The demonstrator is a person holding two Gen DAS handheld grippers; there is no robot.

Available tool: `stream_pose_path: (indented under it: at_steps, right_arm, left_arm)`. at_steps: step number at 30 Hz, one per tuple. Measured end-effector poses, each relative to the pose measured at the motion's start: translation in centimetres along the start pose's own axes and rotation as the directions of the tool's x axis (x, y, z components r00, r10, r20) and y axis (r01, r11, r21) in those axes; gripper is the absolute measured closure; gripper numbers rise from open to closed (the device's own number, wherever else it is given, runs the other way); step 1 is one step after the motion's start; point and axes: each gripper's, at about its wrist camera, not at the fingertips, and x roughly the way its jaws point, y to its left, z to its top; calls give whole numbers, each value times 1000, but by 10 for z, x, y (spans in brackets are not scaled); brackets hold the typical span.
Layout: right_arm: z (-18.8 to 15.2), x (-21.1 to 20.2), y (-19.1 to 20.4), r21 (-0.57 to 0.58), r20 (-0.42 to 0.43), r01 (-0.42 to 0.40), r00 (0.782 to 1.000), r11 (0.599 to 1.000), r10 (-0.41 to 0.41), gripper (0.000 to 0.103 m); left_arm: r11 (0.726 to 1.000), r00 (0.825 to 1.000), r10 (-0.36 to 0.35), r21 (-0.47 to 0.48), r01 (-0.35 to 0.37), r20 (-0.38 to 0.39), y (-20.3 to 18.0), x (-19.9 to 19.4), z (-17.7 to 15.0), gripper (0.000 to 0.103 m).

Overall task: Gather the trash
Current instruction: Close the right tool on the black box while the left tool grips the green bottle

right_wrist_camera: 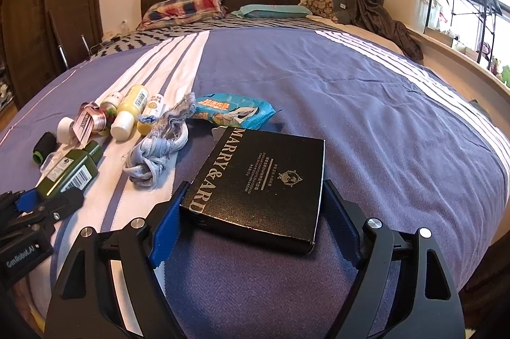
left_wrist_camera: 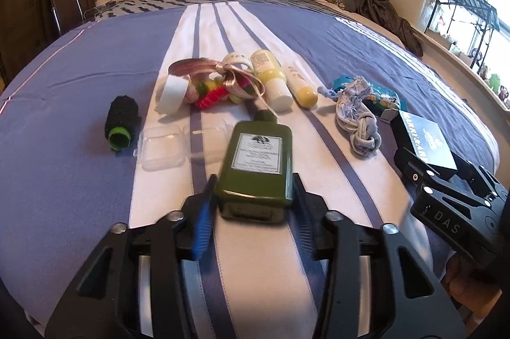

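In the left wrist view the left claw (left_wrist_camera: 253, 195) has its fingers on both sides of the dark green bottle (left_wrist_camera: 256, 162), which lies on the bed (left_wrist_camera: 79, 77); whether they press it I cannot tell. Other trash lies beyond, so collecting seems only begun.

In the right wrist view the right claw (right_wrist_camera: 251, 211) stands apart around the flat black box (right_wrist_camera: 258, 184), lying on the bed with dented edges.
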Motion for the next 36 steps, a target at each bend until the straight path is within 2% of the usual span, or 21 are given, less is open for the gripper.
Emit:
stream_pose_path:
  at_steps: [3, 8, 15, 21, 30, 36]
  right_arm:
    - [-1, 0, 0, -23, -6, -3, 1000, 1000, 3, 22]
    - [1, -6, -7, 14, -29, -30, 999, 999, 30, 23]
    - [-8, -37, -13, 13, -18, -64, 998, 998, 65, 23]
    - [-20, -68, -21, 8, -9, -81, 997, 997, 81, 23]
    - [-49, -131, -18, -38, 30, -177, 983, 983, 178, 23]
    - [-73, -157, -13, -46, 35, -225, 973, 973, 227, 23]
  left_arm:
    - [1000, 1000, -8, -4, 8, 8, 2, -2, -3, 62]
    - [1000, 1000, 7, 6, -7, 20, -1, -7, -7, 62]
    - [1000, 1000, -9, 1, 9, 19, -3, -32, -20, 62]
    - [1000, 1000, -15, 14, 15, 19, -12, -58, -42, 62]
    - [1000, 996, 8, -21, -6, 89, -9, -119, -82, 62]
    - [999, 995, 23, -38, -19, 99, -7, -145, -113, 62]
